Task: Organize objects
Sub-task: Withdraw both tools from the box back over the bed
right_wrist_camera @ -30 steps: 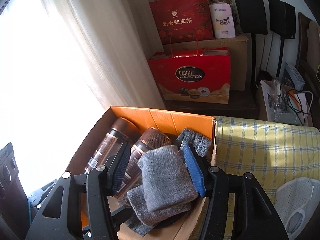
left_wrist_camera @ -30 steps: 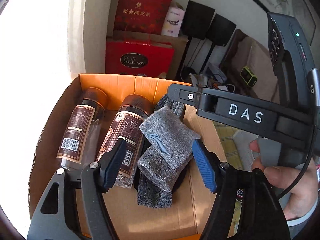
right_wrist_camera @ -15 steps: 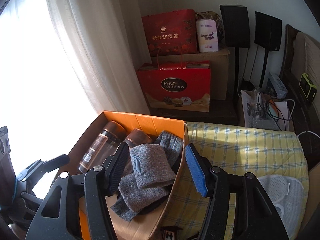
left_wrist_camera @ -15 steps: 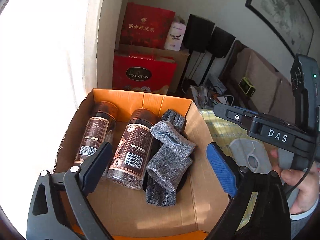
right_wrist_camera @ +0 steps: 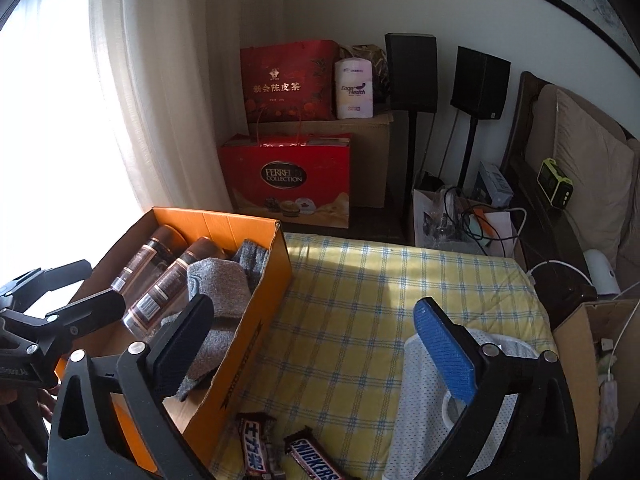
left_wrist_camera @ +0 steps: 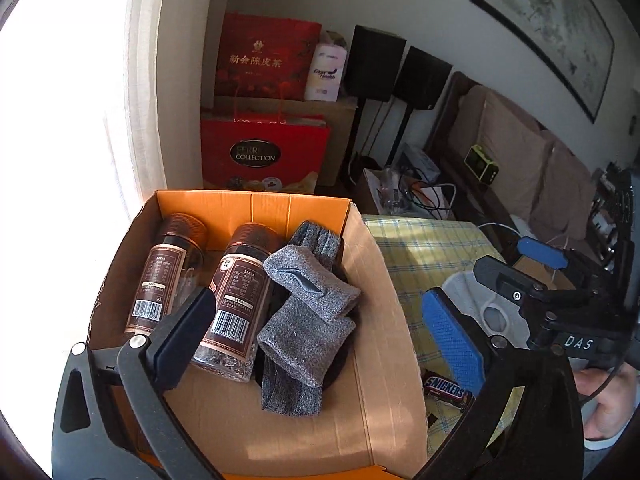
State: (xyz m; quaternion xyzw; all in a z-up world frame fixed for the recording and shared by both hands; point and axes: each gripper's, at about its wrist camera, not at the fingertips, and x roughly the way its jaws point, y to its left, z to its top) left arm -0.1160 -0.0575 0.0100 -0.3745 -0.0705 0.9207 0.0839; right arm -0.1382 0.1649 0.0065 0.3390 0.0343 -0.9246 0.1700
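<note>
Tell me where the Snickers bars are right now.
In the right wrist view, two Snickers bars lie on the yellow checked cloth at the bottom edge, just right of the cardboard box and left of the white mesh bag.

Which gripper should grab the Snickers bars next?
Probably right. The right gripper is open above the yellow cloth, with the Snickers bars just below it. The left gripper hangs open over the cardboard box.

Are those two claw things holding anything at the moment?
No. The left gripper and the right gripper are both open and empty; the grey socks lie in the cardboard box.
</note>
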